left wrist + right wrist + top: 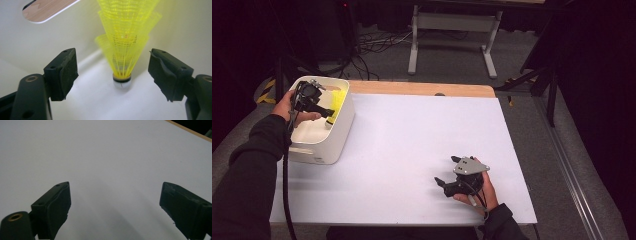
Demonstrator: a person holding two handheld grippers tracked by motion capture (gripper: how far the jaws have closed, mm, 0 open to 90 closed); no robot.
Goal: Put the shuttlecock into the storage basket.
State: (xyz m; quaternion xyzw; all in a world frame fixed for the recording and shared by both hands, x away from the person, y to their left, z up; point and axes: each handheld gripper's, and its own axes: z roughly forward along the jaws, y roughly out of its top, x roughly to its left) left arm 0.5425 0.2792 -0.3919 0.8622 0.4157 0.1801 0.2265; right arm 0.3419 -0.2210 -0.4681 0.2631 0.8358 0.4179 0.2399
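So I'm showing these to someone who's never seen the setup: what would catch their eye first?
The bright yellow shuttlecock, standing cork down inside the white bin at the table's far left corner. The left gripper reaches into that bin with its jaws open on either side of the shuttlecock, not touching it. The right gripper rests open at the near right of the white tabletop.

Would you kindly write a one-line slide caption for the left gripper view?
Open left gripper flanks an upright yellow mesh-skirted shuttlecock, standing on its white cork inside a white plastic bin.

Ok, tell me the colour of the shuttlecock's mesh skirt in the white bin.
Bright yellow skirt, clearest in the left gripper view.
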